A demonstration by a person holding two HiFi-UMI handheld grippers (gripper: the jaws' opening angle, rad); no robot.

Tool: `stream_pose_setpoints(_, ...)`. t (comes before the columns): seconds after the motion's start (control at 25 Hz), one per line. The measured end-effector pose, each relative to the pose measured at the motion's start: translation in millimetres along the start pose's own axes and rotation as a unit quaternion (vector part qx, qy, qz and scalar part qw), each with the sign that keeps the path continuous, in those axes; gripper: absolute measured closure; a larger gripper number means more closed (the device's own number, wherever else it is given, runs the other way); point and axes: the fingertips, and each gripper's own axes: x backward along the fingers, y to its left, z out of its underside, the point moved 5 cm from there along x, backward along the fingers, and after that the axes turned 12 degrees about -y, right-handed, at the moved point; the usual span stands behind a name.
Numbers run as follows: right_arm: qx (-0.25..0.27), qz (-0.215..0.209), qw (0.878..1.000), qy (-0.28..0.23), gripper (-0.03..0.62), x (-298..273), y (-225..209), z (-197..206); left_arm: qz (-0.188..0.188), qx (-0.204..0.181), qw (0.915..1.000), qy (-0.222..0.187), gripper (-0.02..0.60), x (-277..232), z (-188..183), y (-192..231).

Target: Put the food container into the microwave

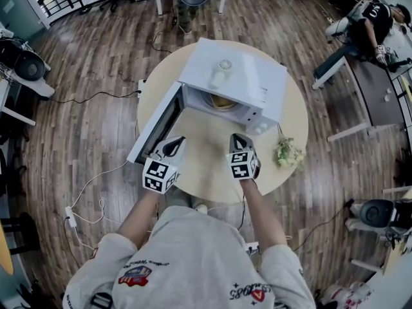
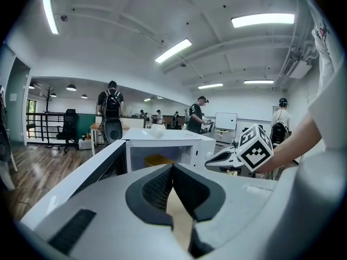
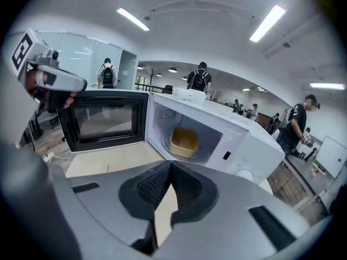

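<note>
My right gripper (image 3: 171, 169) has its jaws pressed together, with nothing between them. My left gripper (image 2: 173, 172) is the same: jaws closed tight, holding nothing. Both hang over the table (image 1: 212, 169), just in front of the microwave (image 1: 239, 76), side by side but not touching. The food container (image 3: 184, 141) is straight ahead of the right jaws, sitting inside the microwave. It is a yellow tub, and I cannot tell which way its long side runs. I think the putting-in part is already done. The door (image 1: 153, 126) is swung wide open to the left. My left gripper is just beside the door's far end, nearer to it than the right one. I think the next job is to push the door shut, and the left gripper looks best placed for that.
</note>
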Motion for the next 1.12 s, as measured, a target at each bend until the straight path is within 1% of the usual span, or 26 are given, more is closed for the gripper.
stream_pose_setpoints(0.24, -0.09, 0.005, 0.996, -0.02, 0.588, 46.7, 5.2, 3.7, 0.001, -0.009, 0.9999, -0.012, 0.577, 11.6, -16.2, -11.6)
stream_pose_setpoints(0.44, -0.133, 0.012, 0.99, -0.049, 0.588, 79.9, 5.9, -0.1, 0.009, -0.02, 0.9996, -0.021, 0.577, 20.6, -27.6, -21.3)
stream_pose_setpoints(0.6, -0.153, 0.026, 0.985, -0.074, 0.588, 106.8, 3.5, -8.8, 0.017, -0.026, 0.9992, -0.027, 0.577, 25.2, -36.7, -32.1)
stream_pose_setpoints(0.68, -0.161, 0.027, 0.982, -0.094, 0.588, 121.2, 4.2, -16.5, 0.02, -0.029, 0.9989, -0.03, 0.577, 27.8, -41.0, -36.5)
stream_pose_setpoints(0.8, -0.161, 0.021, 0.978, -0.131, 0.588, 141.0, 4.9, -27.6, 0.021, -0.031, 0.9985, -0.039, 0.577, 31.3, -47.7, -42.4)
stream_pose_setpoints(1.12, -0.146, 0.016, 0.97, -0.192, 0.591, 180.3, -0.4, -66.4, 0.019, -0.027, 0.997, -0.07, 0.577, 39.3, -68.3, -52.3)
